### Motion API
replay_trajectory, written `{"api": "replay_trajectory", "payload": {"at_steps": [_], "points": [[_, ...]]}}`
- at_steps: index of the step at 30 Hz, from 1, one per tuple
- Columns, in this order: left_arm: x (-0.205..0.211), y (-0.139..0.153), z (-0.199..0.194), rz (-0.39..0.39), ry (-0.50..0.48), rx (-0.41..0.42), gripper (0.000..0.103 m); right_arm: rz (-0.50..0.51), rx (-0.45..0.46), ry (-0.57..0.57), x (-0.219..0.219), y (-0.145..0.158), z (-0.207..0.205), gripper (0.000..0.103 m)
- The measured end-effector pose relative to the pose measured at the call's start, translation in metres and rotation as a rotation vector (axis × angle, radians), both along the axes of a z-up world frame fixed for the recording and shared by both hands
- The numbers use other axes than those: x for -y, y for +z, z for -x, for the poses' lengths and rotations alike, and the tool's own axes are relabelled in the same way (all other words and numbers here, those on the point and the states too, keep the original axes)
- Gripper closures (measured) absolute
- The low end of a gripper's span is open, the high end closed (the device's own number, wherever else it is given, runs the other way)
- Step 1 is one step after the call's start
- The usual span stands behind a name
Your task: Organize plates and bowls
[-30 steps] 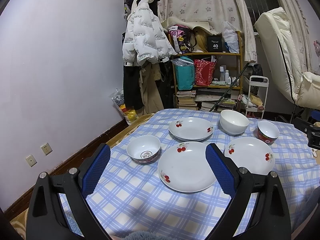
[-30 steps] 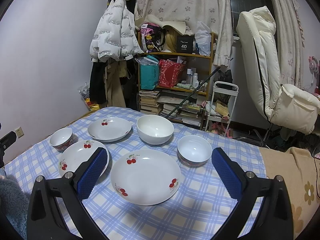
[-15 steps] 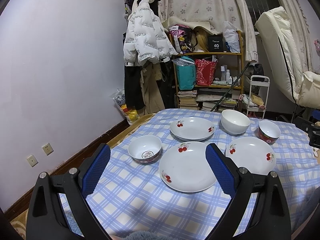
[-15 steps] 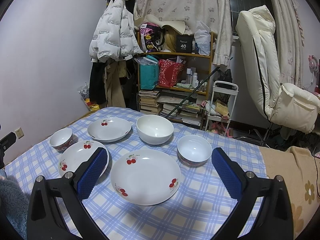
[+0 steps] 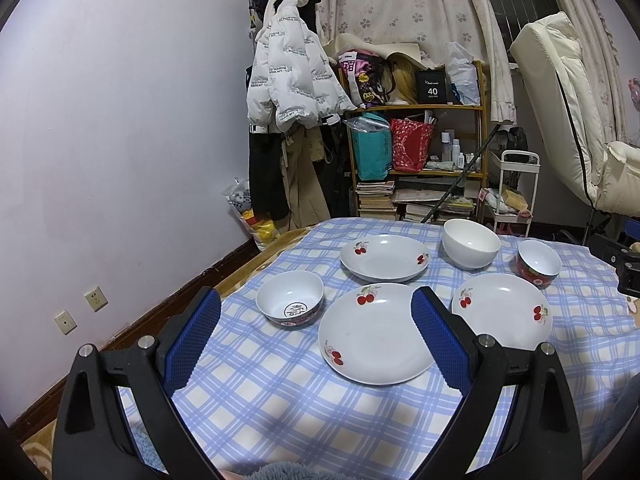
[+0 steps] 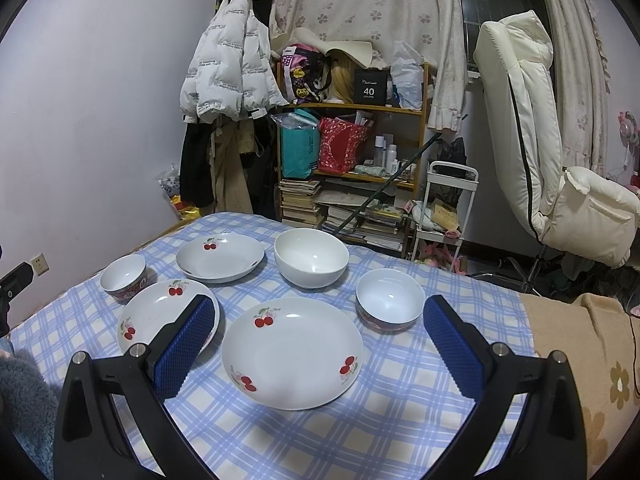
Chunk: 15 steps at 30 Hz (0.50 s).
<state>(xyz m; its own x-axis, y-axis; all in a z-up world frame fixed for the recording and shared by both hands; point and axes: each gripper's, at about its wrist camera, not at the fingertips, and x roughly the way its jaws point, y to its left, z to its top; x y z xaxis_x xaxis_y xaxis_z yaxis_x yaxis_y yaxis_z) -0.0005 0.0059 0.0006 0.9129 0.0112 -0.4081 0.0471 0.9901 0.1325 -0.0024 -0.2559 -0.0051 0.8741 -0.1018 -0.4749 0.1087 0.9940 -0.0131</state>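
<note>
So far nothing is stacked: three cherry plates and three bowls lie spread singly over the checked tablecloth (image 6: 420,420). Both your tongs are spread wide and empty, the left gripper (image 5: 316,338) hovering over the near-left plate (image 5: 374,334), the right gripper (image 6: 314,346) over the near-right plate (image 6: 292,352). The far plate (image 6: 220,257) sits toward the far edge, beside the large white bowl (image 6: 311,257). One small bowl (image 5: 290,298) stands near the left edge, another small bowl (image 6: 390,304) toward the right.

To start well, I'd take one near plate by its rim, one finger under the lip and one on top, since the glaze probably slips. Lift it level, clear the neighbouring rims, and lower it centred on another plate. Nest the bowls afterwards, small ones into the large.
</note>
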Motion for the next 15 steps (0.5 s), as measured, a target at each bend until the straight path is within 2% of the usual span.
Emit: {"api": "replay_trajectory", "payload": {"at_steps": [13,15], "points": [[-0.0014,0.0005,0.0001,0.001,-0.003,0.000,0.008,0.001,-0.008,-0.001,-0.0057,0.0056,-0.0011,0.000],[-0.0019,0.0006,0.0002,0.001,-0.001,0.000,0.008,0.003,-0.012,0.001,-0.0003,-0.0013,-0.0009,0.000]]}}
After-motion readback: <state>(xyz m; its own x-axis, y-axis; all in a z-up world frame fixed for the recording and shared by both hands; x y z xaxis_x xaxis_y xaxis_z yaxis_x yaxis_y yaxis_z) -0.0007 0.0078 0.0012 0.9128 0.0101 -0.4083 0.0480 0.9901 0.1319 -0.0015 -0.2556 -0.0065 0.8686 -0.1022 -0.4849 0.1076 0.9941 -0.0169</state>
